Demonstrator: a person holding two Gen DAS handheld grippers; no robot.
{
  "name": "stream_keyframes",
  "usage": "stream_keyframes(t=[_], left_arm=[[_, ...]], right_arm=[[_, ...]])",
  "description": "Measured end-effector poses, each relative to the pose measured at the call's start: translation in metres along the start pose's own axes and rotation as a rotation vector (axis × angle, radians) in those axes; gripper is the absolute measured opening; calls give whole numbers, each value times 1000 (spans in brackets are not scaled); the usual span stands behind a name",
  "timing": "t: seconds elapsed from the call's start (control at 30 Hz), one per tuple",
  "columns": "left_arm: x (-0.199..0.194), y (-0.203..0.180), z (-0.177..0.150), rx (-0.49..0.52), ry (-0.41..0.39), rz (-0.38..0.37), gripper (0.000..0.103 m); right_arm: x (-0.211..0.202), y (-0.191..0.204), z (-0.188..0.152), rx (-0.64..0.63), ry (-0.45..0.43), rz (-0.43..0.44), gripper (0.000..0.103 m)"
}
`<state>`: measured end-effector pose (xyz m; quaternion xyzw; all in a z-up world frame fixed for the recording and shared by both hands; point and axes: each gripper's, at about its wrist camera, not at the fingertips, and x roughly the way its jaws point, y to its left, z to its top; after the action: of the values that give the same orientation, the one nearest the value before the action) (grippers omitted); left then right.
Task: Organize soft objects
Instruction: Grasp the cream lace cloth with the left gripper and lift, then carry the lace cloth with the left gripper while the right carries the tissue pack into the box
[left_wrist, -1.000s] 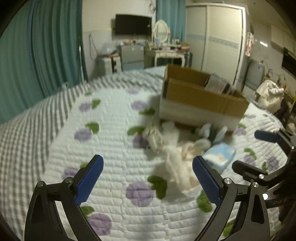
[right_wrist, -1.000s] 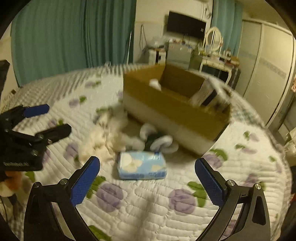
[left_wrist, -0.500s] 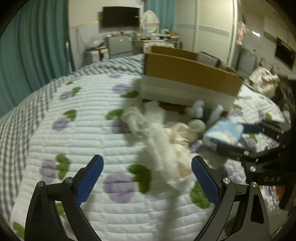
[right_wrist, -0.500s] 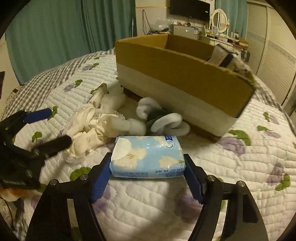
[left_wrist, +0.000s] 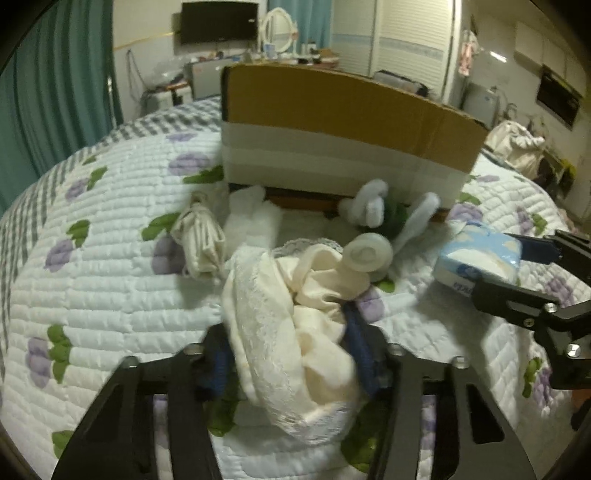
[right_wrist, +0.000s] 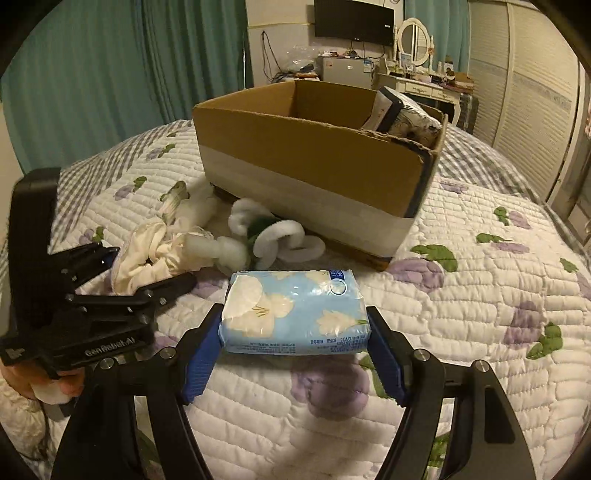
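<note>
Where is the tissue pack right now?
In the right wrist view, the tissue pack sits clamped in the right gripper, in front of the box.

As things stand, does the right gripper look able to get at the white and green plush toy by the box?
Probably not: the right gripper is shut on the tissue pack, which lies between it and the plush toy.

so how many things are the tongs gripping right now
2: the cream lace cloth in the left tongs, and the blue tissue pack in the right tongs, just above the quilt.

Blue tissue pack (right_wrist: 295, 312), cream garment (left_wrist: 291, 332), gripped.
</note>
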<state>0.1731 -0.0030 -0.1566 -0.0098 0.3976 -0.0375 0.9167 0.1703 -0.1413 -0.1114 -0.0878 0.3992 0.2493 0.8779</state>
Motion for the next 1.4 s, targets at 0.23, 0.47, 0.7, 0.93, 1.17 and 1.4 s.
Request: stream_keyframes(t=[0.23, 0.47, 0.7, 0.93, 1.17, 1.4], left_arm=[[-17, -4, -8, 14, -8, -11, 24], [-58, -9, -16, 33, -44, -23, 22], [-110, -19, -9, 68, -113, -31, 22], [-163, -28, 21, 106, -212, -34, 22], [-183, -25, 79, 131, -307, -27, 22], [-148, -17, 138, 135, -362, -7, 24]], right_arm=[[-11, 4, -3, 20, -23, -23, 73], [-46, 19, -11, 65, -78, -64, 73], [-94, 41, -16, 102, -185, -90, 73], [-139, 52, 2, 81, -254, -135, 73], [-172, 48, 54, 20, -335, -190, 73], [-156, 28, 113, -14, -378, -230, 73]])
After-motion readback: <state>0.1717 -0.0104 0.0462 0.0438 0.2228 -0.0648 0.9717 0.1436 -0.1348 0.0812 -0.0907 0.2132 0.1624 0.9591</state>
